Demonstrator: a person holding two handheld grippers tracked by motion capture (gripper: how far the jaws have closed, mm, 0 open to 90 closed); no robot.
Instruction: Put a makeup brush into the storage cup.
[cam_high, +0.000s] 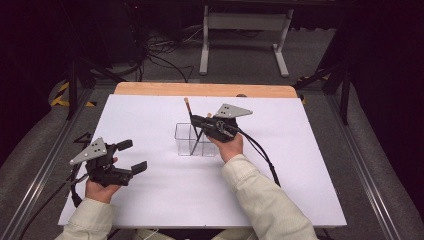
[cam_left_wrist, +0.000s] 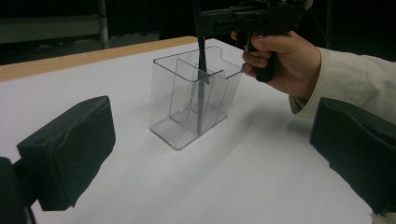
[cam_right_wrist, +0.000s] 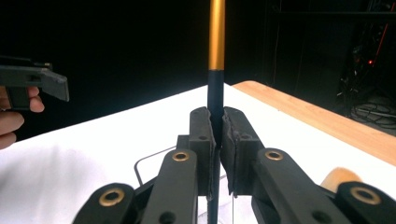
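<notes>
On the near left of the desk (cam_high: 150, 210), the left tongs (cam_high: 131, 156) are held with their jaws spread wide apart and nothing between them, well apart from the clear holder (cam_high: 192, 142) that stands at the middle of the white surface. Farther in, just right of that holder, the right tongs (cam_high: 196, 120) are clamped together on the dark shaft of a brush (cam_right_wrist: 215, 93), as is seen plainly in the right gripper view, where the two pads (cam_right_wrist: 201, 135) press the shaft from both sides below its golden band. The brush is held nearly upright, slightly tilted, with its lower end down inside one compartment of the holder and its pale upper tip rising above the tongs toward the far side; whether the lower end rests on the bottom cannot be told. The brush is judged to be light, slim and stiff, with a smooth round shaft that may turn or slip between the pads, so a grip at mid-shaft, below the band, is thought best, and the bristle end is best left untouched. The holder is judged to be light, rigid, thin-walled plastic that may slide or tip if the shaft is levered against its divider. At the far edge a wooden strip (cam_high: 200, 89) is seen.
</notes>
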